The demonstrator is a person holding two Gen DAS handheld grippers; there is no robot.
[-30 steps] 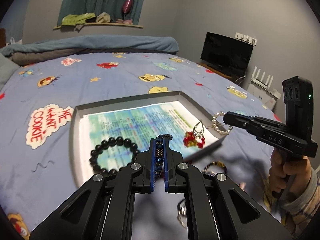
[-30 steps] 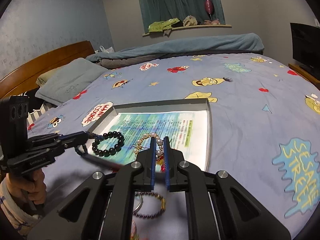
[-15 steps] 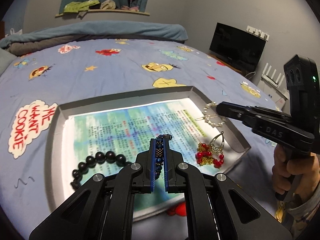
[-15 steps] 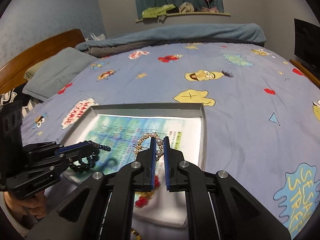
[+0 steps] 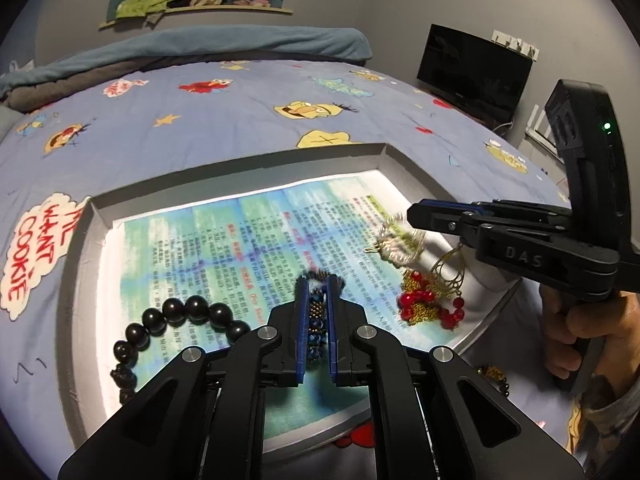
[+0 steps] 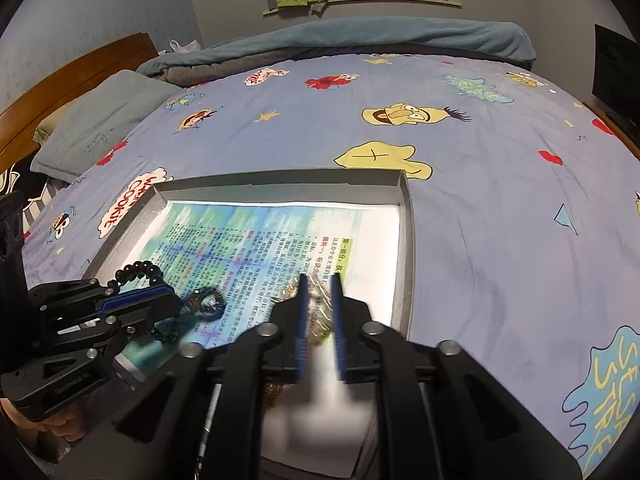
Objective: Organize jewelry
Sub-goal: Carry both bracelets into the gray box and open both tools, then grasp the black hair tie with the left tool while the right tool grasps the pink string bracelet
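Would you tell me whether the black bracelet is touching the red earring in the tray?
Apart: the left wrist view shows printed paper between the black bracelet and red earring.

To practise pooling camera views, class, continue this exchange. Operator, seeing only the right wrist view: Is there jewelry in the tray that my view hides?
Observer: Yes, a red-bead earring lies in the tray, near its right wall.
Operator: Anything outside the tray?
Observer: A beaded piece lies on the bed, by the tray's near right corner.
Operator: Where does the black bracelet run, past what I see?
Observer: The black bracelet curves along the tray's left wall toward its near corner.
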